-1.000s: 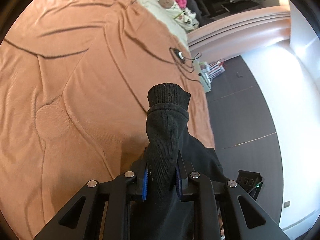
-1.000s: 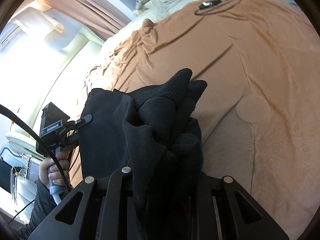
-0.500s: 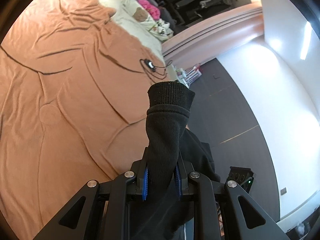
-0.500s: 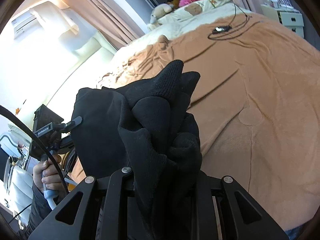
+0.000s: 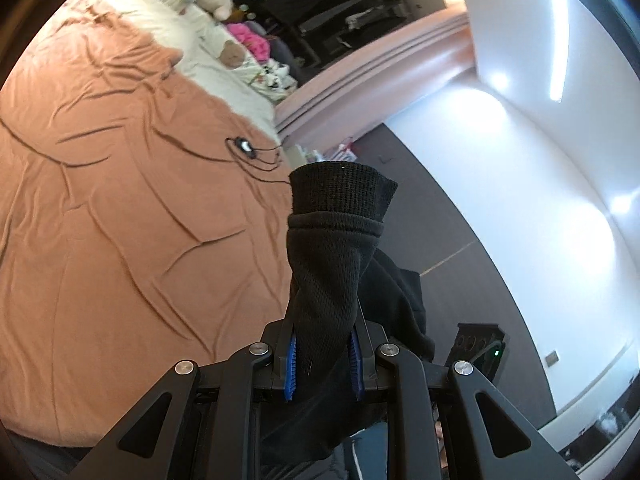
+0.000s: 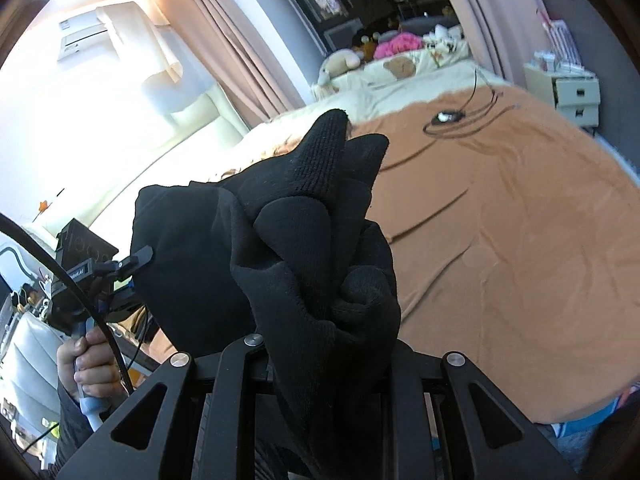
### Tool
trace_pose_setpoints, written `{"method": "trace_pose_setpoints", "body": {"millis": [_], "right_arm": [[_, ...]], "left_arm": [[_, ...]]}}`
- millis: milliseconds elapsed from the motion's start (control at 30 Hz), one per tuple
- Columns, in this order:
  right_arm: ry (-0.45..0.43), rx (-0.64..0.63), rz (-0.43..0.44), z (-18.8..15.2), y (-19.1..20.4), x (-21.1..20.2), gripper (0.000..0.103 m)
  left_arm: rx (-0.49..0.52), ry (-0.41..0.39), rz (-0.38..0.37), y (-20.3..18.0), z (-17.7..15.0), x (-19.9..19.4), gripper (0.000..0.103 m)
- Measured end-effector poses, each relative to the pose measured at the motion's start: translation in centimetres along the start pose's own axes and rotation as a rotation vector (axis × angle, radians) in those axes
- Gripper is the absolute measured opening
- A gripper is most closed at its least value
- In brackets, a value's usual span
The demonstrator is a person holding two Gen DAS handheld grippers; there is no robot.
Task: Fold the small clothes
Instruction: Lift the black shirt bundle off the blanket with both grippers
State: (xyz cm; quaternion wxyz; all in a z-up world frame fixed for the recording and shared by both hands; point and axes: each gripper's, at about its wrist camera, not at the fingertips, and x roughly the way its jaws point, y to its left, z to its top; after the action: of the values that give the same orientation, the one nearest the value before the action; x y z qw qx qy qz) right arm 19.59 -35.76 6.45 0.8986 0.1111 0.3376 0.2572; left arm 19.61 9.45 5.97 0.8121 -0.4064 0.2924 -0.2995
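We count one black knit garment, two grippers, and one bed under an orange-brown blanket. The left gripper is clenched on a ribbed cuff of the garment, its blue pads pressing the cloth from both sides; the cuff stands up above the bed's edge. The right gripper grasps a bunched fold of the same garment, which hides its fingertips. Only the left wrist view shows the dark floor and white wall beside the bed. Only the right wrist view shows the person's hand on the left gripper's handle, the pink curtains and a white bedside drawer unit. Both show one small device with a coiled black cable on the blanket.
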Motion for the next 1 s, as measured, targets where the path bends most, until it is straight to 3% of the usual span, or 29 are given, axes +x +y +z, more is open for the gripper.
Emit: {"method": "trace_pose_setpoints", "body": {"millis": [400, 1000], "right_arm": [[-0.091, -0.068, -0.067, -1.3, 4.0, -8.1, 0.016], [-0.171, -0.131, -0.136, -3.2, 3.0, -12.0, 0.016]], "left_arm": [[0.112, -0.005, -0.097, -7.1, -1.8, -2.1, 0.021], [0.200, 0.072, -0.160, -12.5, -1.2, 2.9, 0.021]]}}
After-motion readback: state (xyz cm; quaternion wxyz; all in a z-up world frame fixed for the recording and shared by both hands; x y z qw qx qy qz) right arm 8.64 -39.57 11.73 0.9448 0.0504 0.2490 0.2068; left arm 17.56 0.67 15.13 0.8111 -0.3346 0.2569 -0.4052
